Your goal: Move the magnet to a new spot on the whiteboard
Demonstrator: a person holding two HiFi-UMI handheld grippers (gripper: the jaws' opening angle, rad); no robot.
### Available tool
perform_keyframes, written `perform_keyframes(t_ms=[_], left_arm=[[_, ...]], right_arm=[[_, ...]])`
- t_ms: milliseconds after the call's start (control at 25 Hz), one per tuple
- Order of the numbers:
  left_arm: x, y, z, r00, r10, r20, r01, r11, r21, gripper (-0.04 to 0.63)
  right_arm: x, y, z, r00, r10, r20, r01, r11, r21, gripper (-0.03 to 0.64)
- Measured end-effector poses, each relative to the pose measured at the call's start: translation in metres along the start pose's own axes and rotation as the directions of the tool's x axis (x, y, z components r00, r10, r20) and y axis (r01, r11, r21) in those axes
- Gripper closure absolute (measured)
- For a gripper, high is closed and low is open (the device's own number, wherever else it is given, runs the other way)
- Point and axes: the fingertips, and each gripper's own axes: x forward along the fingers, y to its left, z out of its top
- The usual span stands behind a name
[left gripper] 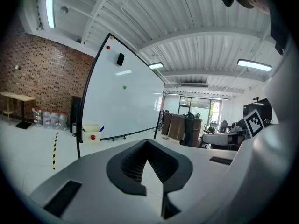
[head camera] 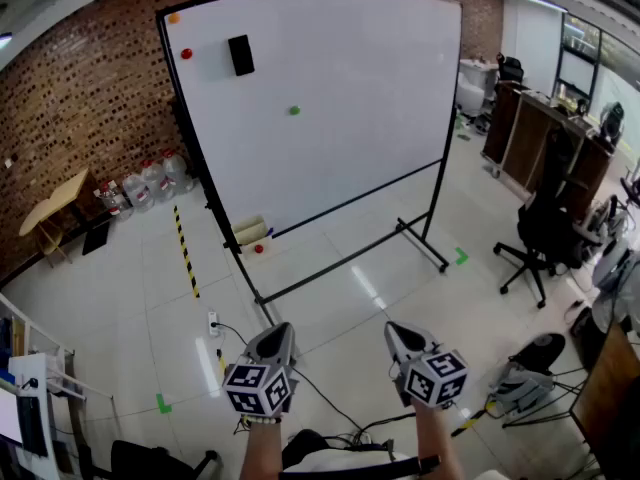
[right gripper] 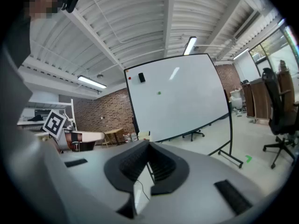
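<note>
The whiteboard (head camera: pixel 330 88) stands on a wheeled frame several steps ahead of me. On it sit a green magnet (head camera: pixel 294 110) near the middle, a red magnet (head camera: pixel 186 54) and an orange magnet (head camera: pixel 174 17) at the top left, and a black eraser (head camera: pixel 241 55). The left gripper view also shows the green magnet (left gripper: pixel 124 87), as does the right gripper view (right gripper: pixel 159 93). My left gripper (head camera: pixel 279 330) and right gripper (head camera: pixel 396 330) are held low and close to me, far from the board. Both are shut with nothing between their jaws, in the left (left gripper: pixel 147 143) and right (right gripper: pixel 149 144) gripper views alike.
A small box (head camera: pixel 250 233) with a red round thing (head camera: pixel 259 249) rests at the board's foot. A striped floor tape (head camera: pixel 185 251), water bottles (head camera: pixel 150 180) and a wooden table (head camera: pixel 55 203) lie left. An office chair (head camera: pixel 545 233) and desks stand right. A power strip (head camera: pixel 213 323) and cable lie near my feet.
</note>
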Motion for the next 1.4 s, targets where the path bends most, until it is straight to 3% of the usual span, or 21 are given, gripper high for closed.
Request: perform_keyframes(t_ms=[200,440,680,1000,1400], left_arm=[[0.019,0.001,-0.008,0.998,0.065,0.015,-0.064,0.998,-0.029,0.606],[0.053,-0.017,-0.011,0.999,0.053,-0.004,-0.053,0.999,-0.006,0.606],[0.105,-0.007,0.01,0.999,0.04,0.019,-0.04,0.999,0.0,0.606],[0.211,0.037,0.048,0.999,0.033,0.037,-0.032,0.999,-0.037,0.606],[0.319,0.116,0.145,0.993,0.07,0.094,-0.068,0.997,-0.027,0.606]], right_arm=[[-0.005,-0.05,-0.009,1.0,-0.004,-0.024,0.005,1.0,0.014,0.606],[0.01,-0.071,-0.004,0.999,0.036,-0.009,-0.036,0.999,0.032,0.606],[0.046,-0.087,0.01,0.998,0.058,-0.022,-0.058,0.998,-0.001,0.606],[0.146,-0.146,0.054,0.997,0.061,-0.041,-0.062,0.998,-0.033,0.606],[0.289,-0.194,0.131,0.995,0.102,-0.023,-0.103,0.992,-0.065,0.606]])
